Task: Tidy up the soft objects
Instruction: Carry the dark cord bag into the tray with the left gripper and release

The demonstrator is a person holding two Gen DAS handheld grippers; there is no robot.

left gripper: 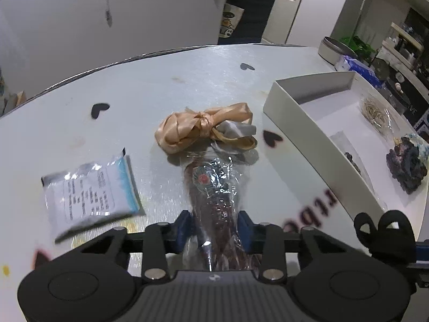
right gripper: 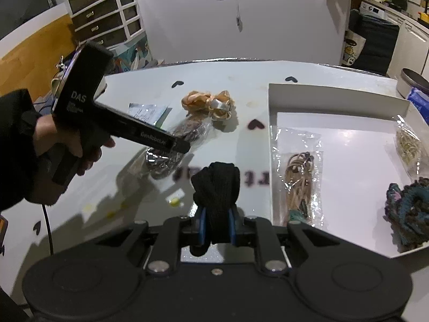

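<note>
Two grippers are seen over a white table printed with dark hearts and lettering. The left gripper is closed narrowly on a clear bag of dark red material, which lies on the tabletop beside a peach ribbon bundle and a white sachet. The right gripper is clamped on a black fabric band, held just left of a white box containing other bagged items. White walls, a drawer unit and kitchen counters are visible beyond
</note>
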